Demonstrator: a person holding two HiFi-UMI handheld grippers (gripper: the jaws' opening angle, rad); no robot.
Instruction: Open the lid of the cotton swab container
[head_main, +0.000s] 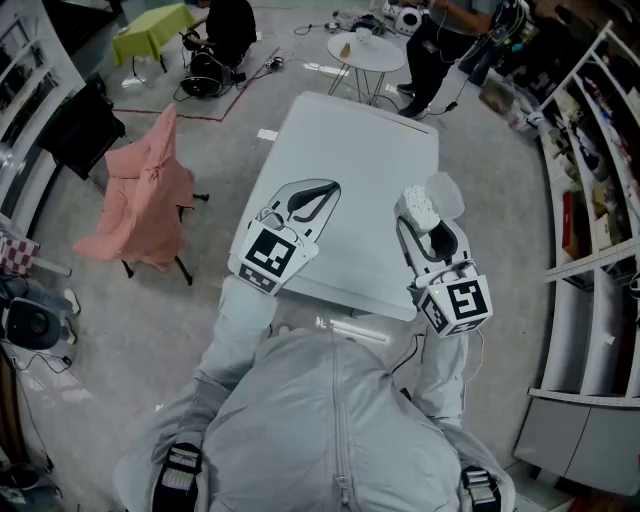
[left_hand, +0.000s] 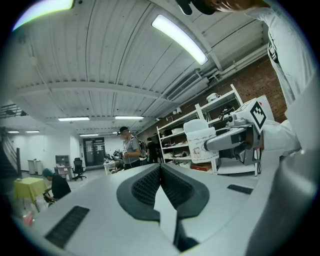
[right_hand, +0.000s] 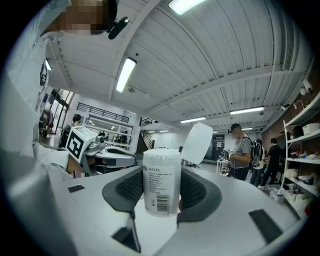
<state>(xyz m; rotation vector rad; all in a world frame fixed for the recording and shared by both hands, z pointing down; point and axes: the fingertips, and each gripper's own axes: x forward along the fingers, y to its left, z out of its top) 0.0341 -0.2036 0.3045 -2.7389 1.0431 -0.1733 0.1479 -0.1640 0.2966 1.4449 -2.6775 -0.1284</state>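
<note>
**Lid is up, container clamped in the right gripper**

Right gripper (right_hand: 161, 192): fingers (right_hand: 196, 190) set wide, pads pressing both sides of the cotton swab container (right_hand: 161, 175). The container stands upright between them, long axis vertical in the right gripper view, label toward the camera. The lid (right_hand: 196, 142) is hinged open and tilts up at the upper right of the rim. Swab tips show at the mouth.

Left gripper (left_hand: 161, 185): fingers fully closed, nothing between them.

Head view: the left gripper sits centre-left over the white worktop (head_main: 350, 130). The container is centre-right near the worktop's right edge, well apart from the left fingers. The lid hangs on the container's far-right side, away from the left gripper. Can't tell whether the base rests on the worktop or hangs above it.

Key relation: from the left fingers the container lies to the right in frame. The left is the only free gripper; the right is busy holding.

Judgement: the opening step looks done. If the lid needs pushing further back, the left has to reach across the open mouth, which risks knocking swabs. If it only needs setting down, the body is tall and narrow with the lid off to one side, so it could tip.
</note>
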